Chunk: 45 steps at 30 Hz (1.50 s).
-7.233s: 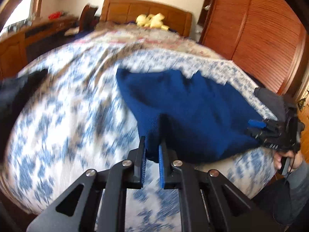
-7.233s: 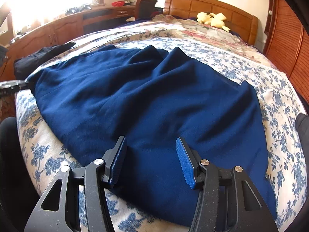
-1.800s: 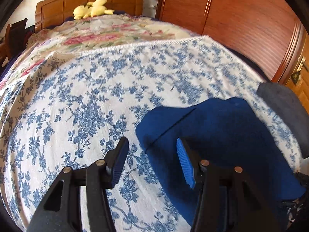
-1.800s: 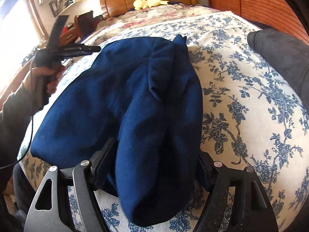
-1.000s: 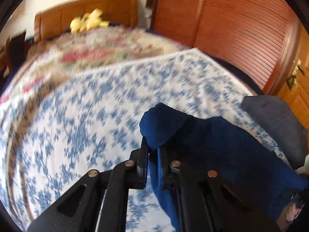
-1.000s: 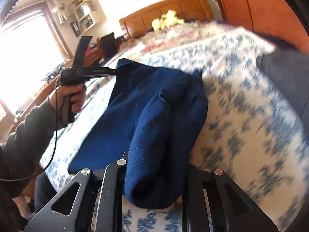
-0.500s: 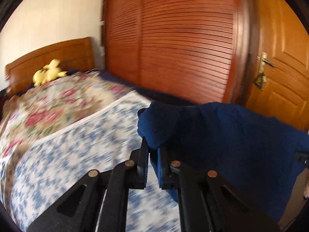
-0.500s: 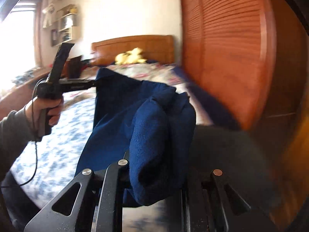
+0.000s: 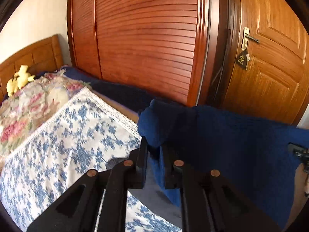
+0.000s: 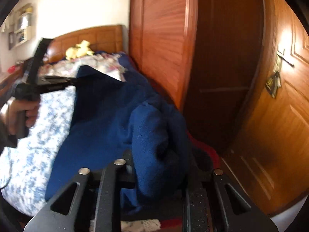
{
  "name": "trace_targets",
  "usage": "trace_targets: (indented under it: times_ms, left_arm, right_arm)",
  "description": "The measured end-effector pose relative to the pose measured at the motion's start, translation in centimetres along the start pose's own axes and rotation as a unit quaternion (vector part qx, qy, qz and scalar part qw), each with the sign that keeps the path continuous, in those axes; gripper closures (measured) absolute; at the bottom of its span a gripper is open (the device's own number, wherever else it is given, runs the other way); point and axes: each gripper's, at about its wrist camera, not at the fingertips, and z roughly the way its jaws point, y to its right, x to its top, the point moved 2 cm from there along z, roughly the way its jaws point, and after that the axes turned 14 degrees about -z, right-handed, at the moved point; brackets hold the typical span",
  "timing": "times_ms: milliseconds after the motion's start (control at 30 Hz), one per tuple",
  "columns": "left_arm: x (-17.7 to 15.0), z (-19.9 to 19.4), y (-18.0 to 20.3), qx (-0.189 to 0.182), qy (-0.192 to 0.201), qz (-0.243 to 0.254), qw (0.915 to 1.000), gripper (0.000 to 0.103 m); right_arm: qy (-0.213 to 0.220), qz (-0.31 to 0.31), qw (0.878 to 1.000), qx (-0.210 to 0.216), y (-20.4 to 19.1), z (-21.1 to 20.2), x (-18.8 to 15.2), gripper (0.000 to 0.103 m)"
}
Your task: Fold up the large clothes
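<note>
Blue garment (image 9: 231,145), folded into a thick bundle, is held up in the air at the bed's (image 9: 58,145) edge, in front of a slatted wardrobe (image 9: 146,38) and a door (image 9: 274,58). One corner is gripped by the left hand-held gripper (image 9: 153,154), whose jaws are nearly closed with a thin fold of cloth between them; they have just been opening slightly. A bulkier wad is held by the right hand-held gripper (image 10: 160,166), whose jaws stand part open around the cloth and have just been widening. In the right wrist view, the garment is seen stretched between the two tools, with the person's hand (image 10: 21,114) wrapped around the left handle. A yellow plush toy (image 9: 18,79) lies near the headboard (image 9: 34,56).
</note>
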Motion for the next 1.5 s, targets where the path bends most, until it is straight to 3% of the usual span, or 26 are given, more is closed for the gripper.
trace_targets:
  times_ms: [133, 300, 400, 500, 633, 700, 900, 1100, 1167, 1367, 1500]
  left_arm:
    - [-0.9, -1.9, 0.2, -0.003, 0.012, 0.004, 0.9999, 0.09]
    - [-2.9, -6.3, 0.3, -0.014, 0.024, 0.03, 0.9991, 0.073]
    - [-4.4, -9.3, 0.2, -0.014, 0.04, 0.042, 0.9982, 0.067]
    - [-6.1, -12.6, 0.1, -0.01, 0.056, 0.054, 0.9969, 0.065]
    - [-8.0, -16.9, -0.2, -0.016, 0.078, 0.058, 0.9951, 0.06]
    - [-8.7, -19.1, -0.3, -0.018, 0.093, 0.059, 0.9938, 0.05]
    - [-10.6, -24.3, -1.3, -0.009, 0.111, 0.052, 0.9924, 0.049]
    - [-12.6, -29.2, -2.8, 0.011, 0.129, 0.048, 0.9904, 0.049]
    - [-13.2, -30.6, -3.4, 0.018, 0.132, 0.045, 0.9901, 0.049]
    - [-15.0, -34.6, -5.8, 0.055, 0.142, 0.034, 0.9878, 0.048]
    - [-16.3, -36.0, -7.7, 0.069, 0.134, 0.004, 0.9886, 0.048]
  right_arm:
    - [-0.02, 0.008, 0.999, -0.049, 1.5, 0.1, -1.1, 0.05]
    - [0.014, -0.016, 0.994, -0.104, 1.3, -2.0, 0.1, 0.047]
    - [0.05, -0.006, 0.997, -0.058, 0.8, -3.2, 0.6, 0.047]
    - [0.038, 0.004, 0.999, -0.017, -0.2, -2.1, 0.9, 0.047]
    - [0.001, 0.014, 1.0, -0.016, -0.7, 0.8, 0.0, 0.047]
    - [-0.021, 0.022, 0.999, -0.021, -0.3, 2.1, -1.3, 0.047]
    - [-0.056, 0.05, 0.997, -0.015, 0.4, 3.3, -4.0, 0.047]
    - [-0.014, 0.06, 0.997, -0.044, -0.1, -1.2, -2.4, 0.046]
    - [0.002, 0.053, 0.998, -0.045, -1.0, -2.8, -1.5, 0.039]
    - [0.031, 0.034, 0.999, -0.021, -6.3, -5.9, 1.2, 0.03]
    - [0.05, 0.008, 0.999, 0.008, -12.3, -7.0, 2.7, 0.029]
